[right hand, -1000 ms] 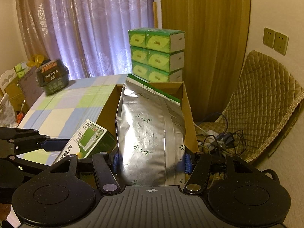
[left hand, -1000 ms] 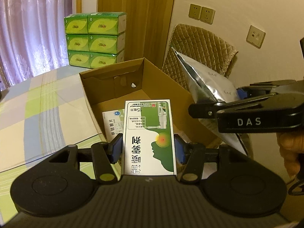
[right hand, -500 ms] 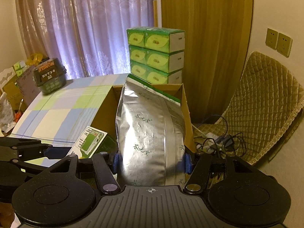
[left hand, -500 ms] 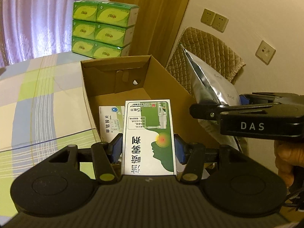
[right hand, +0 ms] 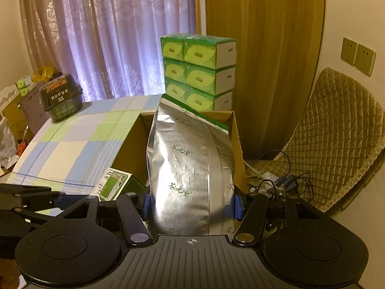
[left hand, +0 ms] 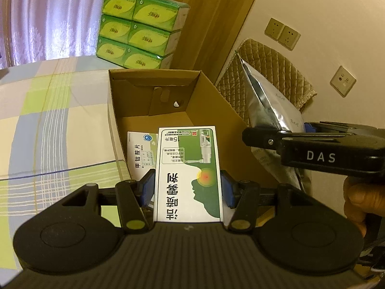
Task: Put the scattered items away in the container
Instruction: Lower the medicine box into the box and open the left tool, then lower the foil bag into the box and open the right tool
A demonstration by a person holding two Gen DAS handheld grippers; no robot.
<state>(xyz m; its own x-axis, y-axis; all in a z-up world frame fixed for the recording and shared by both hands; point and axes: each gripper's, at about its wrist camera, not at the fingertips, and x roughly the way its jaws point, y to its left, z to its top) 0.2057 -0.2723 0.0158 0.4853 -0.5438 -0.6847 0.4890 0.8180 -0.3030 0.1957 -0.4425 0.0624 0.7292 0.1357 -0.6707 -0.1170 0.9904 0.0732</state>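
My left gripper (left hand: 187, 187) is shut on a green and white medicine box (left hand: 189, 173), held above the near end of an open cardboard box (left hand: 207, 101). A white medicine box (left hand: 142, 153) lies inside on the floor of the carton. My right gripper (right hand: 191, 203) is shut on a silver foil bag (right hand: 190, 166), held upright over the right wall of the cardboard box (right hand: 237, 134). In the left wrist view the foil bag (left hand: 272, 106) and the right gripper (left hand: 312, 149) show at the right. The green medicine box (right hand: 114, 184) also appears in the right wrist view.
The carton stands on a checked tablecloth (left hand: 48, 120). A stack of green tissue packs (left hand: 139, 29) rises behind it. A quilted chair (right hand: 336, 139) with cables (right hand: 276, 180) on its seat is to the right. A dark tub (right hand: 61, 98) sits at the table's far left.
The left gripper has come closer over the carton with the green box, so more of the carton's inside shows. The right gripper has held the foil bag nearly still.
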